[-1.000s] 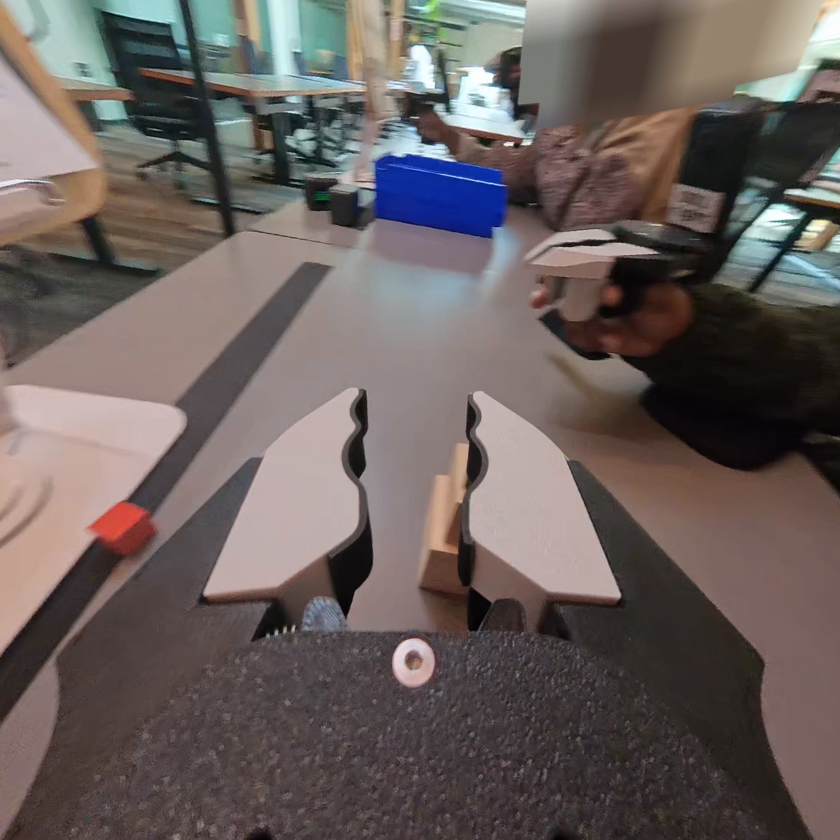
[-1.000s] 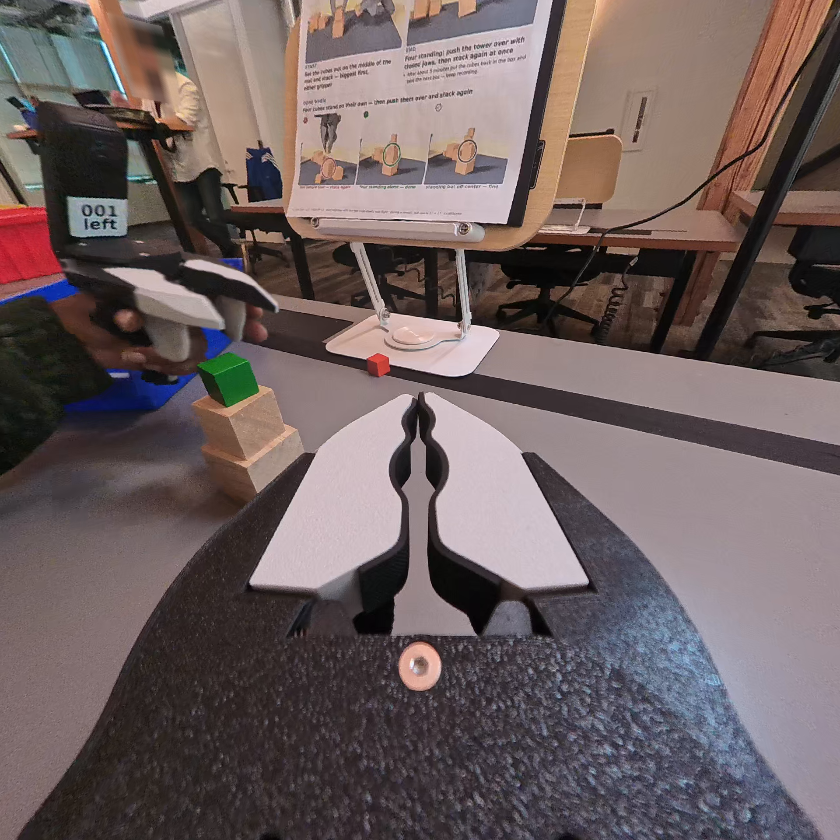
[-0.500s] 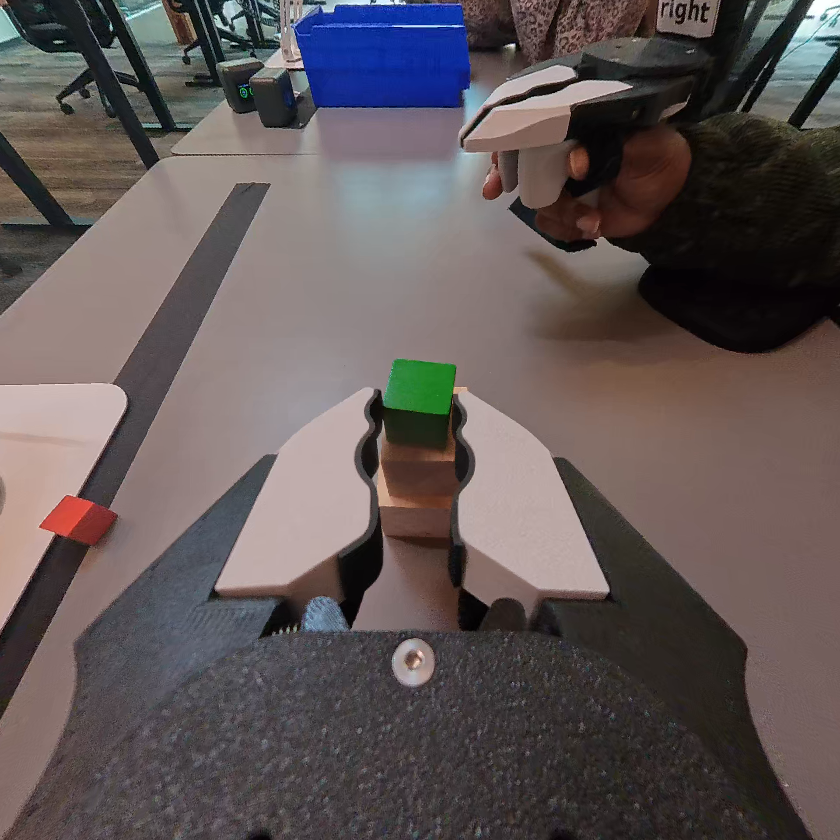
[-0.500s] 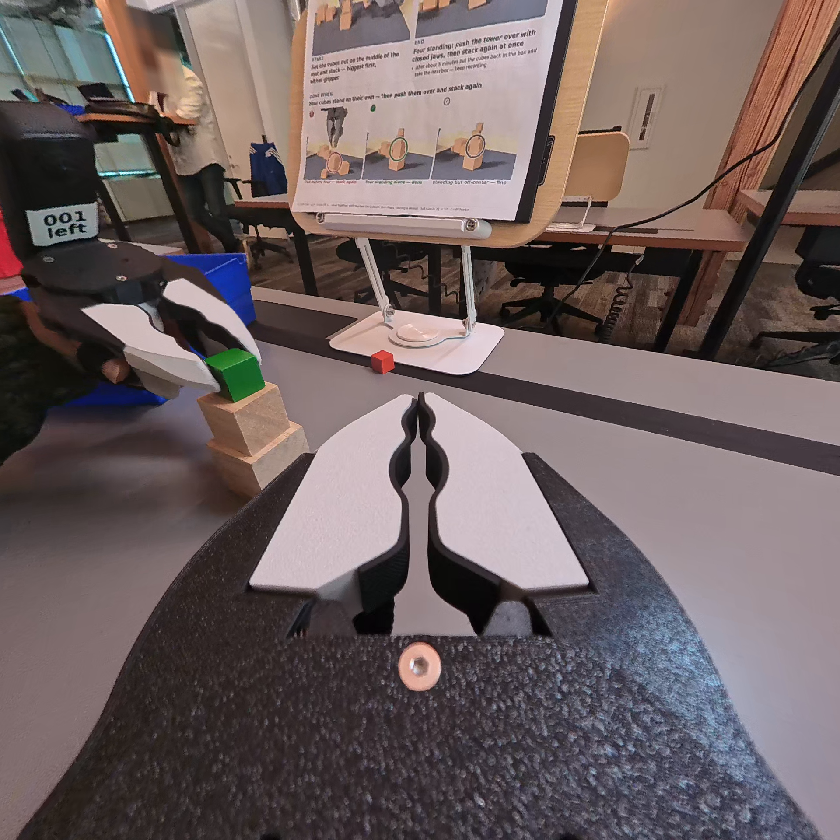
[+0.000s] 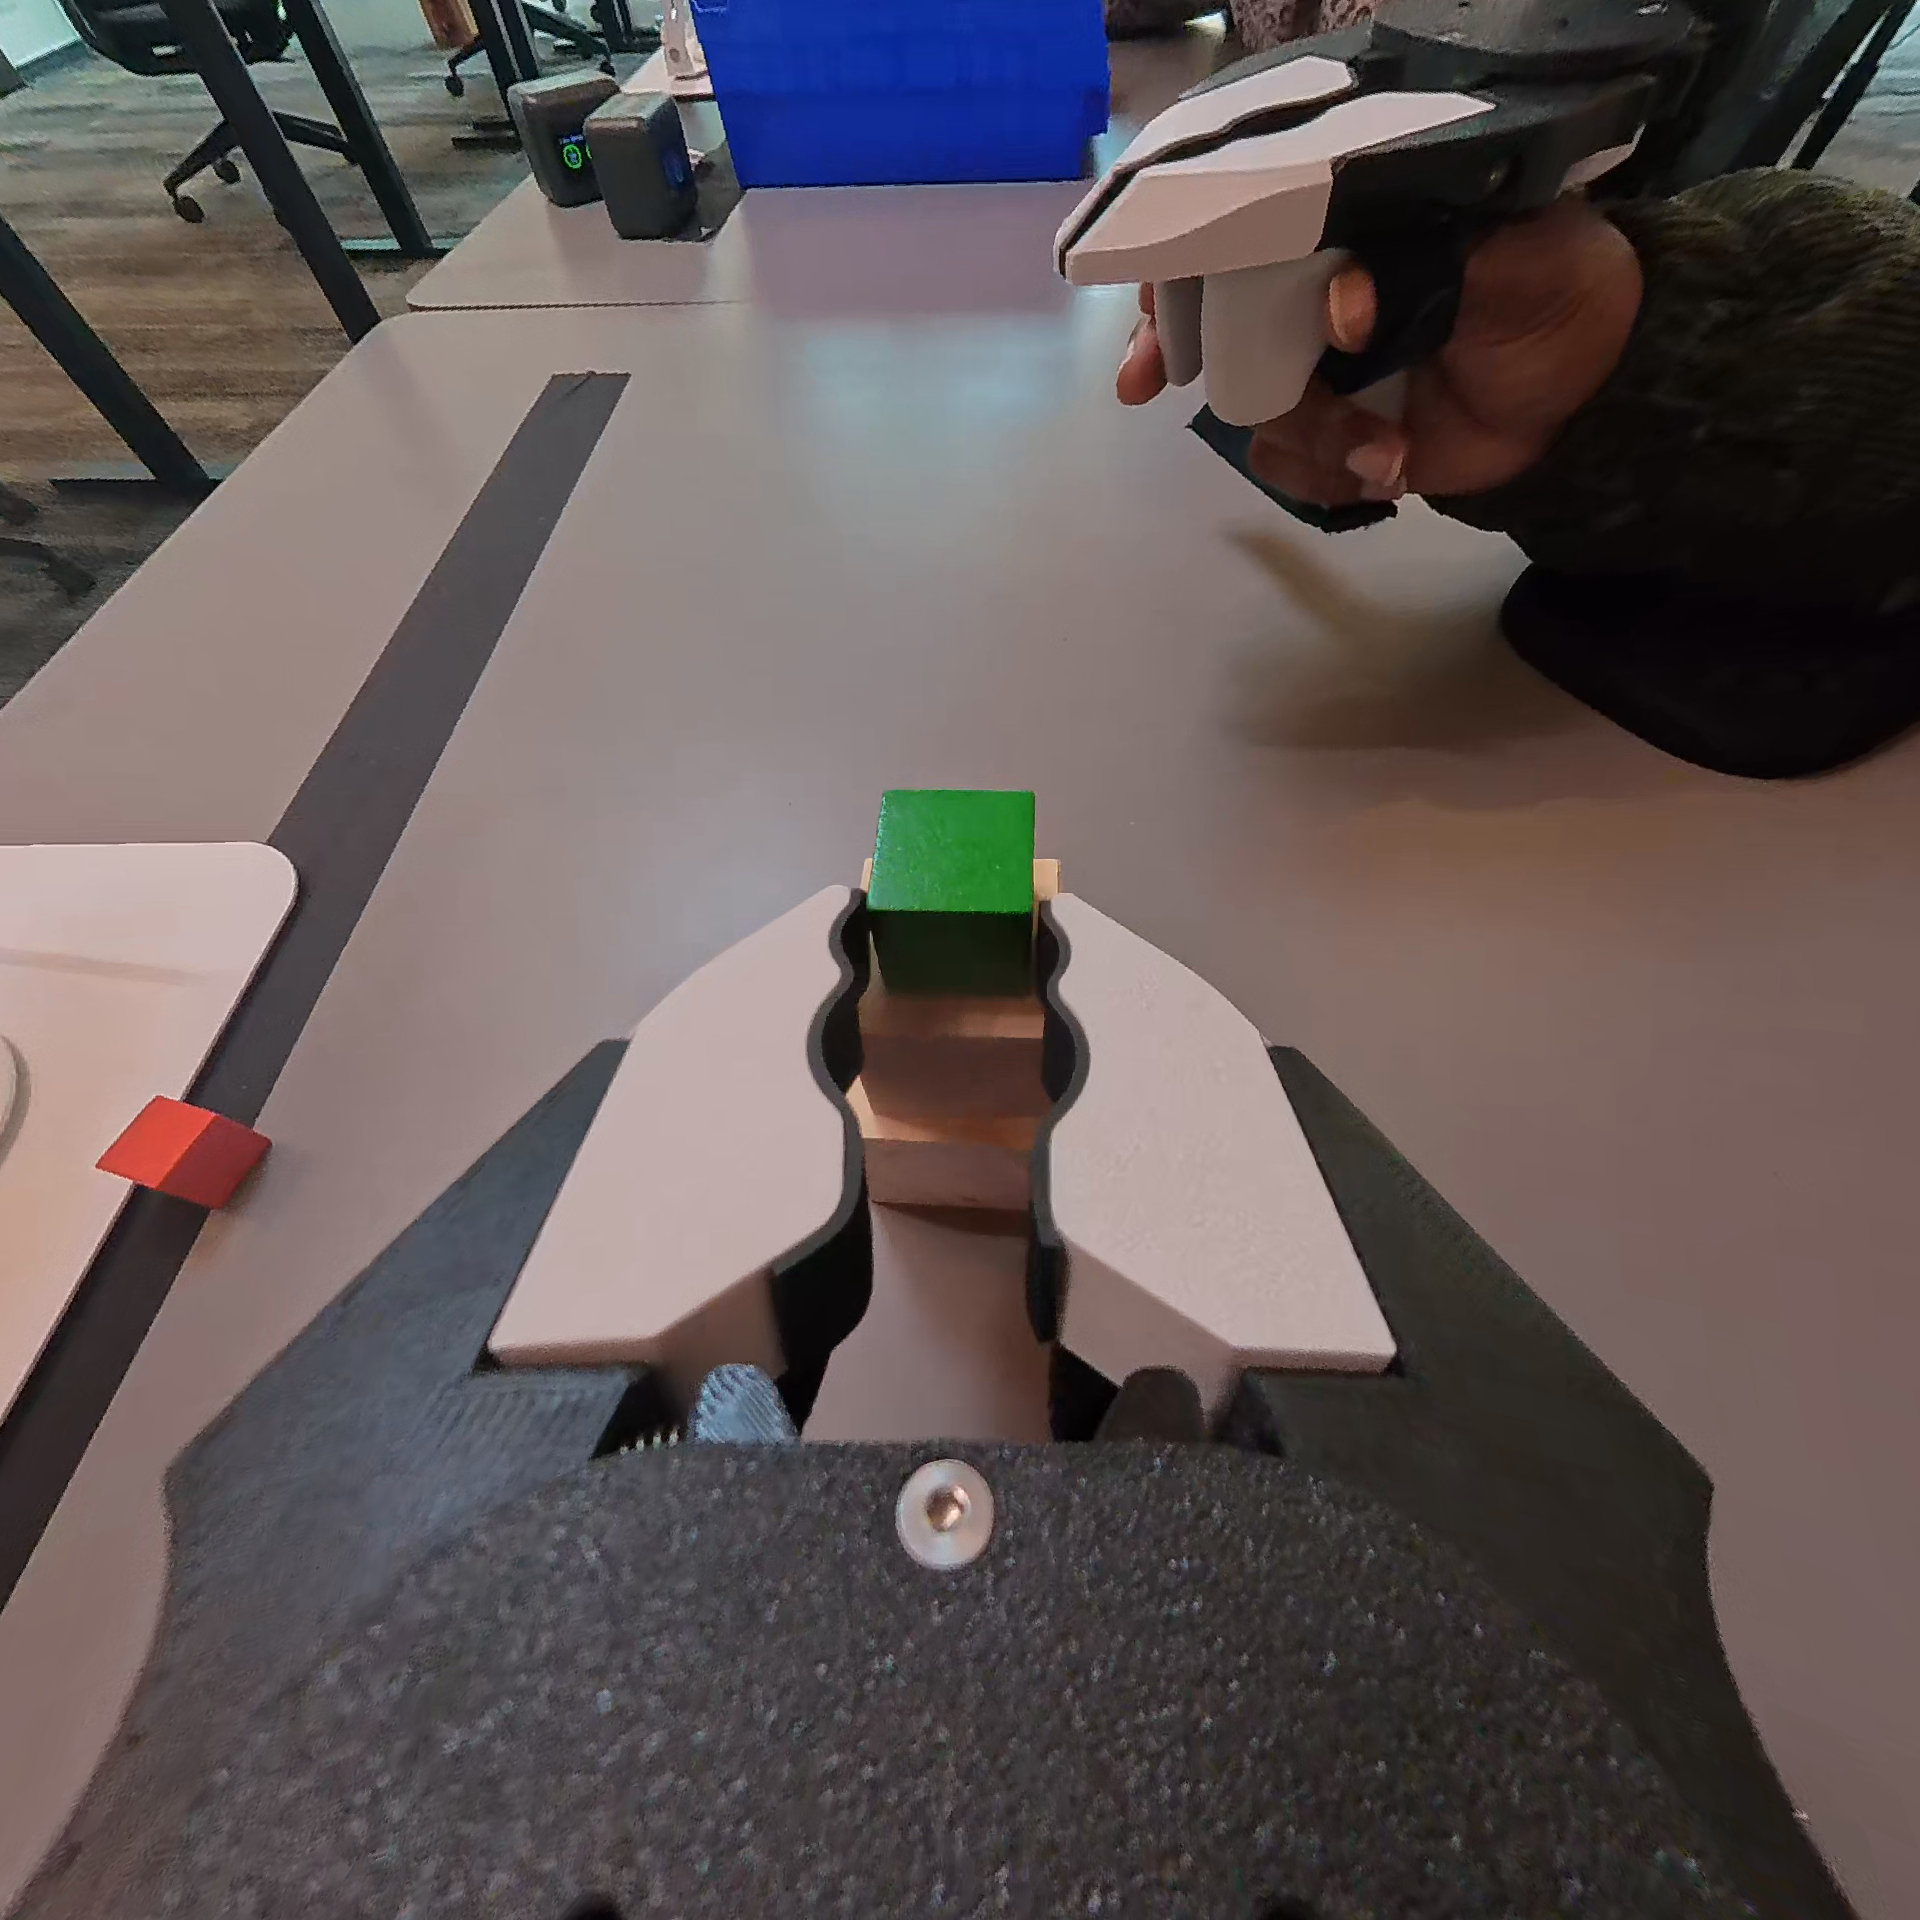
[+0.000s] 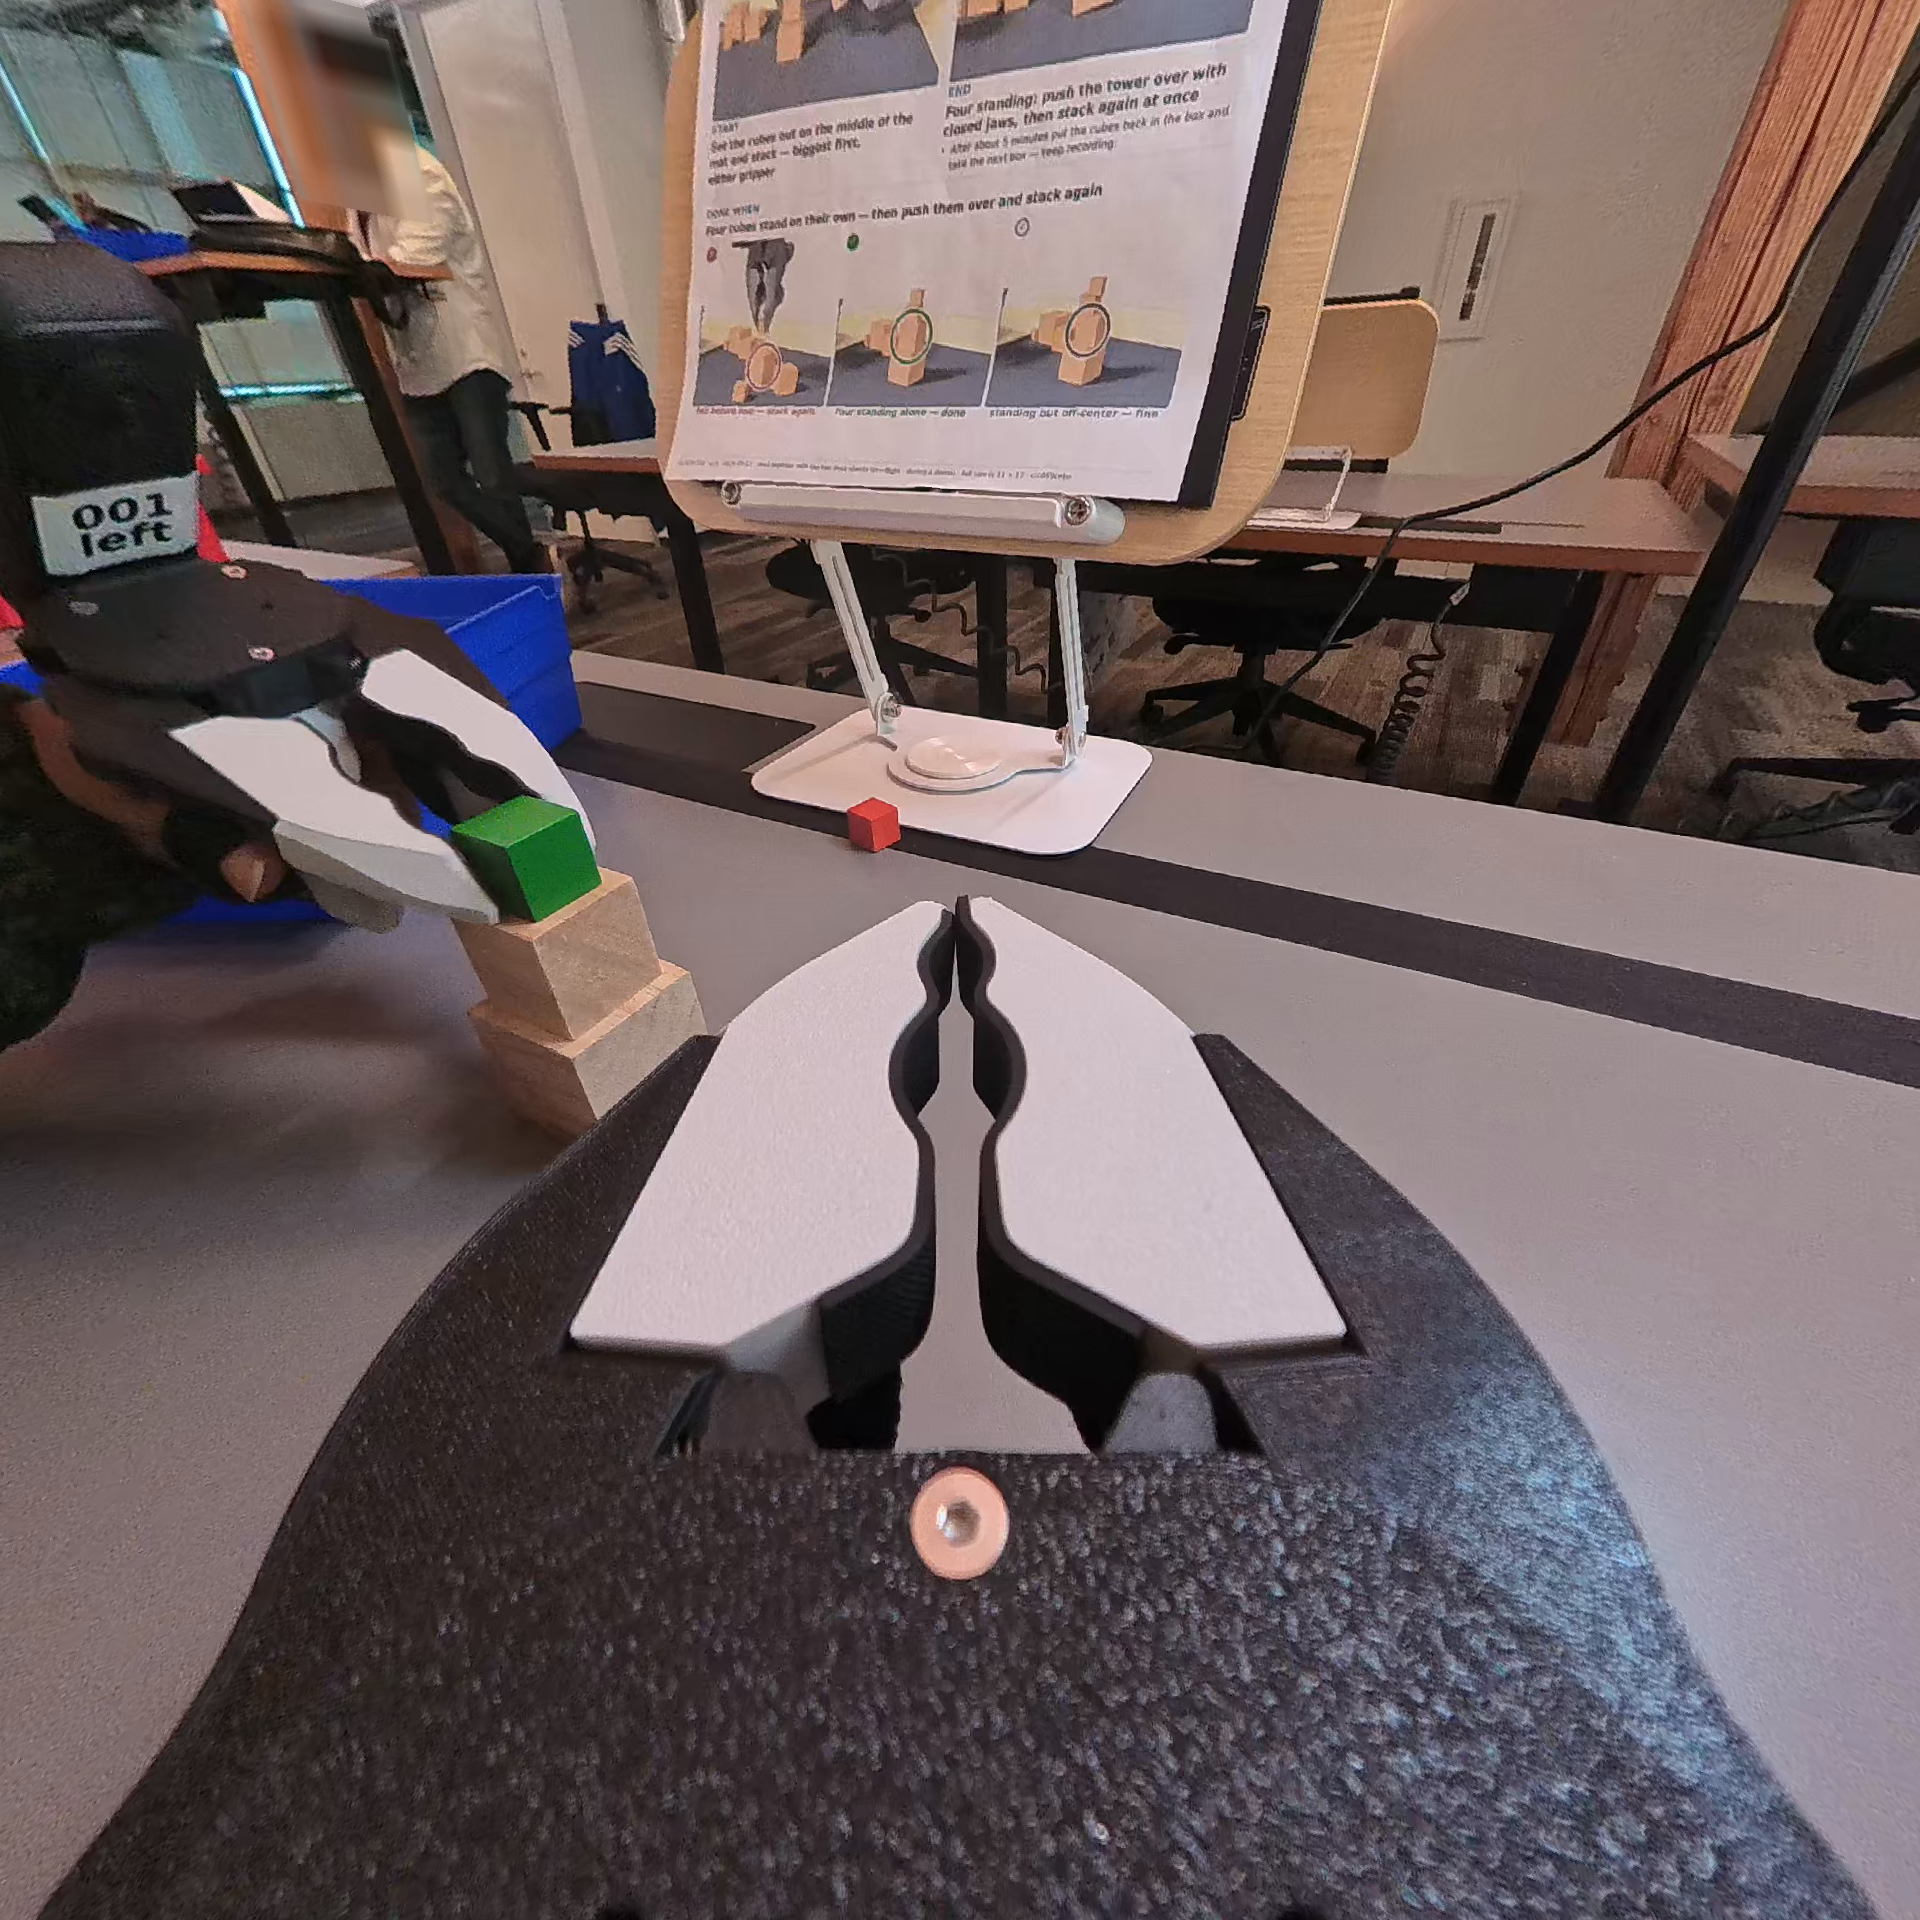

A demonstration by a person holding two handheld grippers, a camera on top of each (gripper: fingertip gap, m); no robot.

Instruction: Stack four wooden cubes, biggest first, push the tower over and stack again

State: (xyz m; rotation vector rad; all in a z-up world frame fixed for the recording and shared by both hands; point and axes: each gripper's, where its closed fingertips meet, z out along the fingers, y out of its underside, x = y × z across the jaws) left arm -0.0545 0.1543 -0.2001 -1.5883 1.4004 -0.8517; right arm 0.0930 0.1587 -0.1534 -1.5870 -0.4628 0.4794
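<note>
A green cube [image 5: 951,894] sits on top of two stacked wooden blocks, the smaller one [image 5: 951,1060] on the larger one [image 5: 951,1164], on the grey table [image 5: 727,623]. My left gripper [image 5: 951,925] is shut on the green cube, with both pads against its sides. The right wrist view shows the same grasp on the cube [image 6: 530,852] above the stack [image 6: 571,966]. My right gripper [image 6: 956,914] is shut with nothing in it and hovers right of the stack. It also shows in the left wrist view [image 5: 1081,249], held in a hand.
A small red cube [image 5: 182,1148] lies at the edge of a white stand base [image 6: 1039,800] that carries an instruction board [image 6: 966,239]. A black tape strip [image 5: 447,623] runs along the table. A blue bin [image 5: 904,94] and dark devices [image 5: 613,145] stand at the far end.
My left gripper moved to the green cube on top of the stack and closed its fingers on it; it has held still for the last half second. The right gripper stayed shut.
</note>
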